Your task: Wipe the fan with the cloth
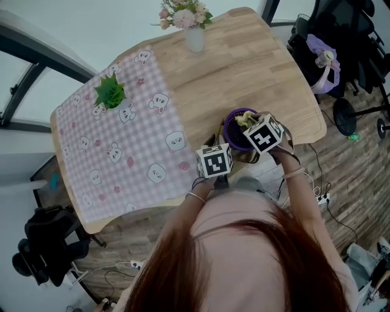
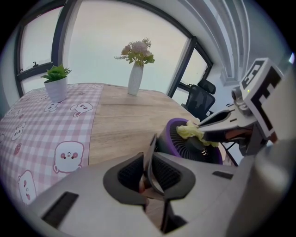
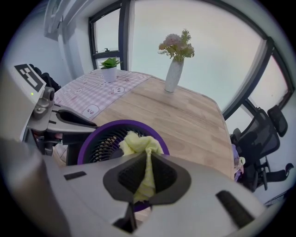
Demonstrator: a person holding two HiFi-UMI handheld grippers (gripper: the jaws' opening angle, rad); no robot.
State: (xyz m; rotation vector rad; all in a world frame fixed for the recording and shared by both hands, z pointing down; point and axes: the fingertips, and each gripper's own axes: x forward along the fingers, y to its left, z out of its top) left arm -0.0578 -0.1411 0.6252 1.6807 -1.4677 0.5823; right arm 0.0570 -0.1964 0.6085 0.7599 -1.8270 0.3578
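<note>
Table: pale wooden table with rounded corners (image 1: 256, 67), half covered by a pink checked tablecloth printed with bears (image 1: 122, 152)
Windows: tall dark-framed panes (image 2: 97, 41), flat bright daylight
Floor: brown wood planks (image 1: 359, 177)
Seat: black office chair (image 3: 259, 139)

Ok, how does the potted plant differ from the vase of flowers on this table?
The potted plant has spiky green leaves; the vase holds pink flowers. The plant's pot is squat, the vase tall and slim. The plant stands on the checked tablecloth, the vase on the bare wooden table. Both containers are white and upright.
</note>
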